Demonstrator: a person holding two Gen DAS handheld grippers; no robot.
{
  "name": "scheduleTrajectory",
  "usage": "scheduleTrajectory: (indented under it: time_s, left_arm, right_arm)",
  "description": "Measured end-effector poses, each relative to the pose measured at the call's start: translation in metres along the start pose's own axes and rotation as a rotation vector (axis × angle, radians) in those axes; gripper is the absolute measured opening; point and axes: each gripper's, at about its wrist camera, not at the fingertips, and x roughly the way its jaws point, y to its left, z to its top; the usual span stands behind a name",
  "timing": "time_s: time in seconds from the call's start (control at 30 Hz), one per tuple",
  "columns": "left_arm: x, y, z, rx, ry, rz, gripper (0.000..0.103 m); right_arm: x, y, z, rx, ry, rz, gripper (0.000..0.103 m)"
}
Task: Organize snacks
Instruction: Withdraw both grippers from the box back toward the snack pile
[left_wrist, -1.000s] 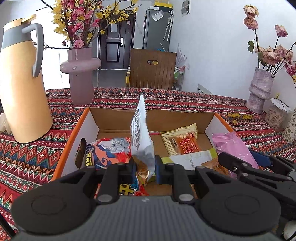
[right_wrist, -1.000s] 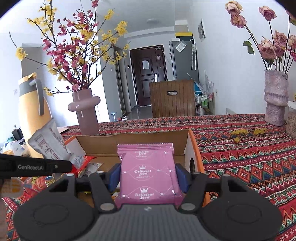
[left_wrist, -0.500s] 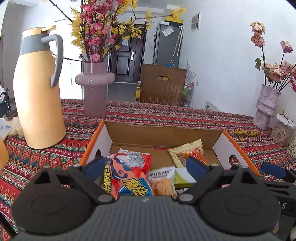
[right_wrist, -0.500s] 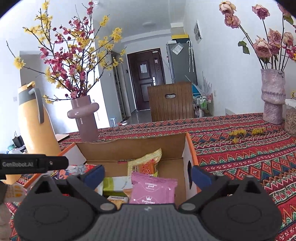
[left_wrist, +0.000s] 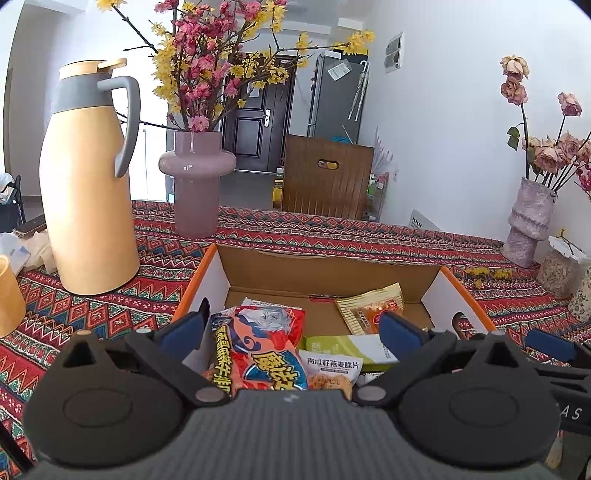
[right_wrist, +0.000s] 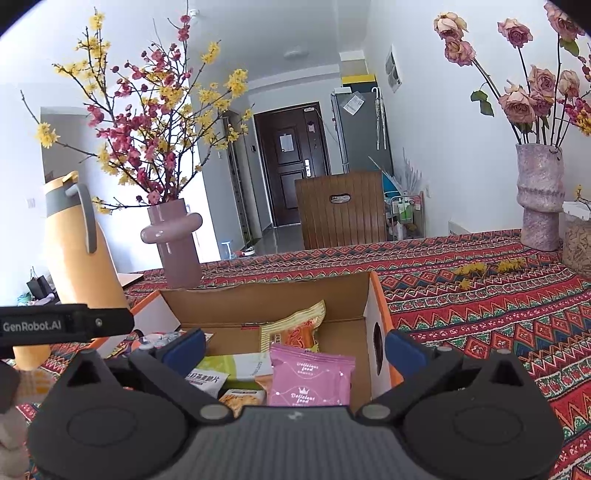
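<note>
An open cardboard box (left_wrist: 325, 269) with orange edges sits on the patterned tablecloth; it also shows in the right wrist view (right_wrist: 266, 299). Inside lie a red-orange snack bag (left_wrist: 266, 350), a white packet with Chinese print (left_wrist: 328, 373), a green-white packet (left_wrist: 343, 345), a yellow packet (left_wrist: 369, 306) and a pink packet (right_wrist: 308, 374). My left gripper (left_wrist: 291, 328) is open and empty above the box's near side. My right gripper (right_wrist: 293, 347) is open and empty above the pink packet.
A tan thermos jug (left_wrist: 86, 184) and a mauve vase of blossoms (left_wrist: 197, 184) stand left of and behind the box. A rough pink vase of dried roses (right_wrist: 539, 199) and a jar (right_wrist: 576, 240) stand at the right. A tan cup (left_wrist: 9, 295) is far left.
Both grippers opened and let go: the white packet dropped from the left and the pink packet from the right into the box. Both grippers then drew back and up.
</note>
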Motion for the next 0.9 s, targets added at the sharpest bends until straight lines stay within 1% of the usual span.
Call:
scheduleTrajectory:
  time_s: [0.23, 0.47, 0.63, 0.9]
  left_arm:
    - [-0.008, 0.010, -0.011, -0.004, 0.016, -0.001, 0.103]
    - [-0.018, 0.025, -0.022, -0.012, 0.030, 0.002, 0.103]
    - [-0.023, 0.037, -0.034, -0.014, 0.061, 0.013, 0.103]
    - [-0.027, 0.059, -0.054, -0.010, 0.113, 0.052, 0.103]
  right_arm:
    - [-0.017, 0.001, -0.009, 0.003, 0.004, -0.003, 0.103]
    - [-0.032, 0.005, -0.026, -0.012, 0.046, 0.001, 0.103]
    - [-0.036, 0.007, -0.040, -0.017, 0.101, -0.005, 0.103]
    - [-0.029, 0.004, -0.063, -0.014, 0.213, -0.045, 0.103]
